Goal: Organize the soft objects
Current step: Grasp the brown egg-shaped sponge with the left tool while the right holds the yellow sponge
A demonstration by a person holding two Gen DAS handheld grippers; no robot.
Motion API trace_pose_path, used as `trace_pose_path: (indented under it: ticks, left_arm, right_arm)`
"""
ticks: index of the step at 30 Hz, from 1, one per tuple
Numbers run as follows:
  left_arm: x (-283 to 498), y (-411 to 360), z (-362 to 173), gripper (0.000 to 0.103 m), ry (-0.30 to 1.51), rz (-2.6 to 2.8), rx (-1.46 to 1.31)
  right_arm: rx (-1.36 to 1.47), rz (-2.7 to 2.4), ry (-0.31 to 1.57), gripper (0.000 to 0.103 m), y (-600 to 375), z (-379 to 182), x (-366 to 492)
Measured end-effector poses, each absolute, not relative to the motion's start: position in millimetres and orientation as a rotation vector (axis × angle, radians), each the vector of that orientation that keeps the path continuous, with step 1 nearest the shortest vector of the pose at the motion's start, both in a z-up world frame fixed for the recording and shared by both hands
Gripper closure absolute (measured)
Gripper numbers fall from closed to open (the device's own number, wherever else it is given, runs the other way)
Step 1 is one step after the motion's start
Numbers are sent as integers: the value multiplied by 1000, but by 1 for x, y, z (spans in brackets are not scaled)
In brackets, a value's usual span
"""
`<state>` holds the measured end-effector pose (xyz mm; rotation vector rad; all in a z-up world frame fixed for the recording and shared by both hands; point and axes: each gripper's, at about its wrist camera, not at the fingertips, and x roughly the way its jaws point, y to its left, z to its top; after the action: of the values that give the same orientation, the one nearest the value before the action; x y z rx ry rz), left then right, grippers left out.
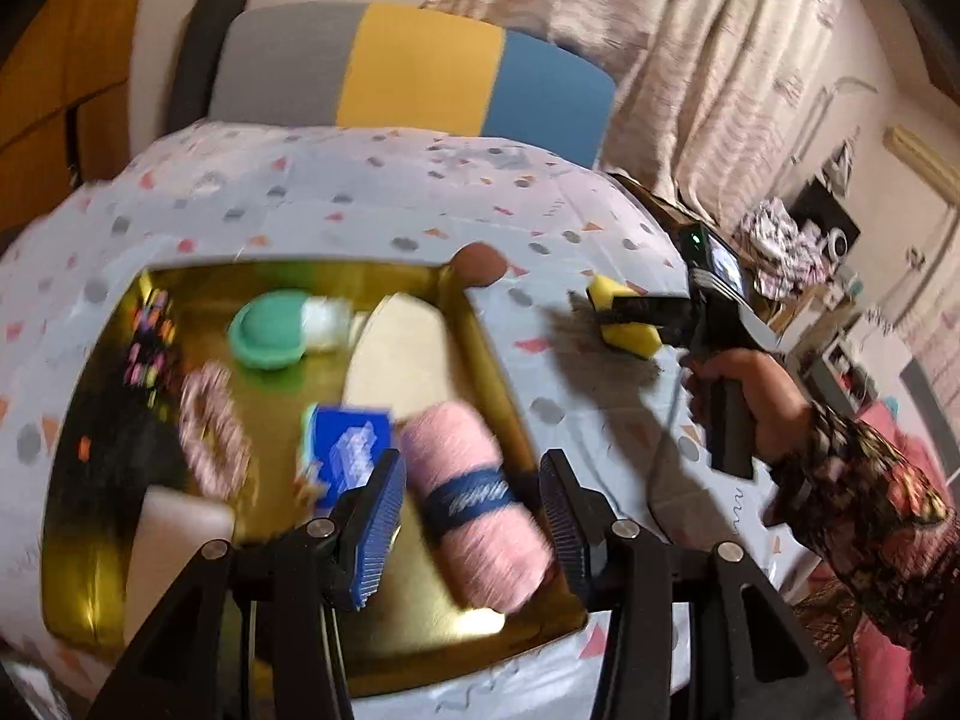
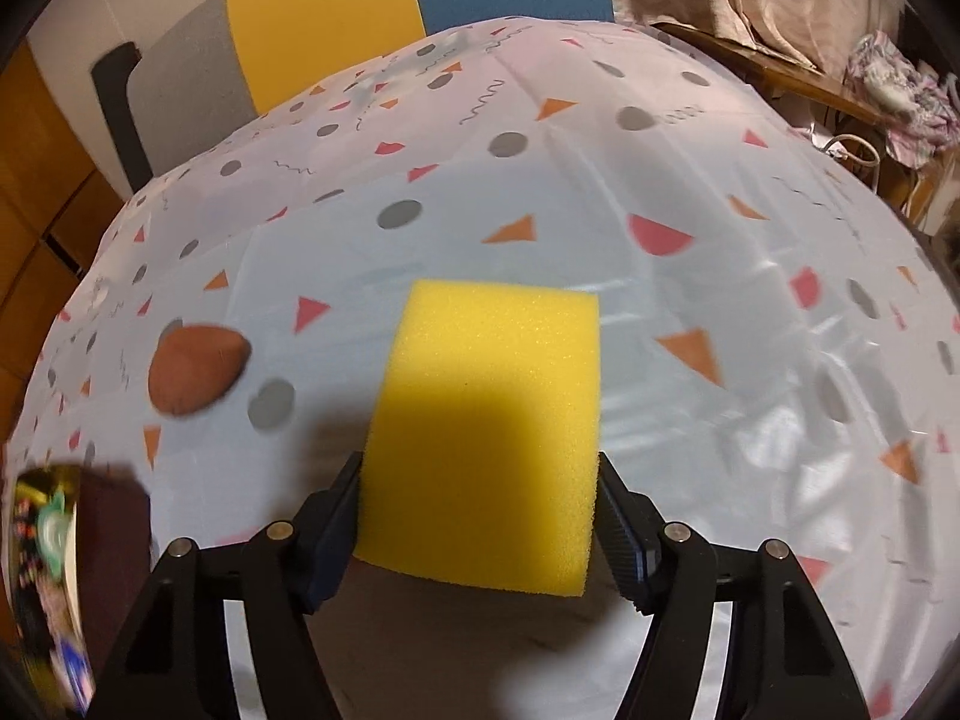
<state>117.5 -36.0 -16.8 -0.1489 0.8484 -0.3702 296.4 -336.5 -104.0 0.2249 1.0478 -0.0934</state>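
Note:
A pink yarn skein with a dark blue band sits between the fingers of my left gripper, which is shut on it just above the gold tray. A yellow sponge lies on the patterned tablecloth. My right gripper is closed around it, a pad touching each side. In the left wrist view the same right gripper and yellow sponge sit right of the tray, held by a person's hand.
The tray holds a green round object, a pink scrunchie, a blue packet and a beige oval pad. A brown round cushion lies by the tray's far corner. A grey, yellow and blue chair stands behind the table.

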Motion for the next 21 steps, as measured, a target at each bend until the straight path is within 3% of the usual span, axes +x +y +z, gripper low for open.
trace_pose_path:
  ticks: [4,8,21]
  left_arm:
    - [148,-60,3,54,842,-413,-140]
    - [187,-82,15,39,832,-338,-101]
    - [316,-172,-39,37,963,-244,241]
  right_arm:
    - [224,-63,1068,33,-356,-102,268]
    - [278,-57,1093,33,-372,-114,251]
    - [411,14,1104,32,-380,-117,247]
